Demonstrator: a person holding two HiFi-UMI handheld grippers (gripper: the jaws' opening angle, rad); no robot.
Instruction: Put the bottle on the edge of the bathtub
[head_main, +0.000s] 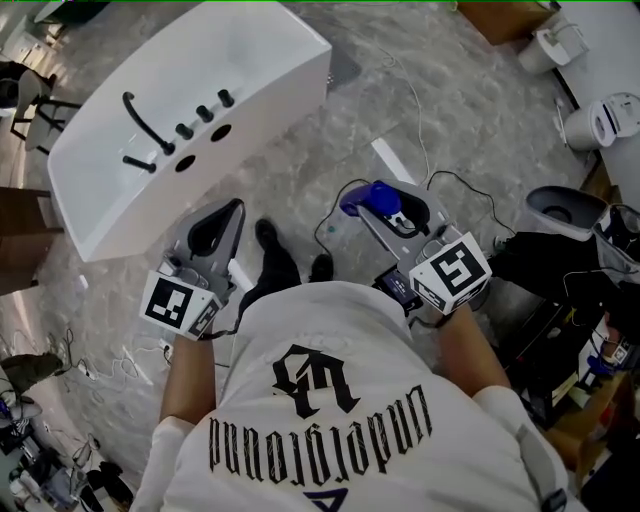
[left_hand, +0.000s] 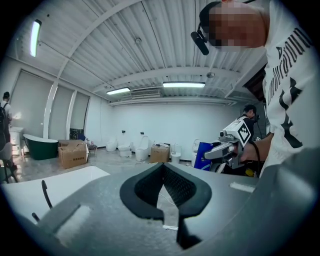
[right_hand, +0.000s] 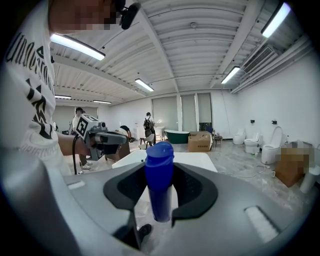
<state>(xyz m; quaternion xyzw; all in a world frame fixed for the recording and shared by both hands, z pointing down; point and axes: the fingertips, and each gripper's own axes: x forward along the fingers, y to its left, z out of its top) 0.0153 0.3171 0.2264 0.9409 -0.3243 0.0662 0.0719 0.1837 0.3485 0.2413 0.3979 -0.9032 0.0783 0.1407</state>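
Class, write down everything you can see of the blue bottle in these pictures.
The bottle is deep blue and glossy like plastic, with a rounded cap on a slim body. No label shows. It stands roughly upright, clamped at mid-body between the black pads of the right tool, with its cap above them. It is held in the air over the grey floor, short of the white bathtub. Nothing else touches it.

Looks like a sanitary-ware showroom or storage hall. Holds a white bathtub (head_main: 250, 60) loose on a grey marbled floor (head_main: 450, 140), toilets (left_hand: 142, 148) along the far wall, a dark green freestanding tub (right_hand: 176, 135), cardboard boxes (left_hand: 72, 155). Lit by strip lights (left_hand: 183, 85) under a ribbed white ceiling (left_hand: 150, 40).
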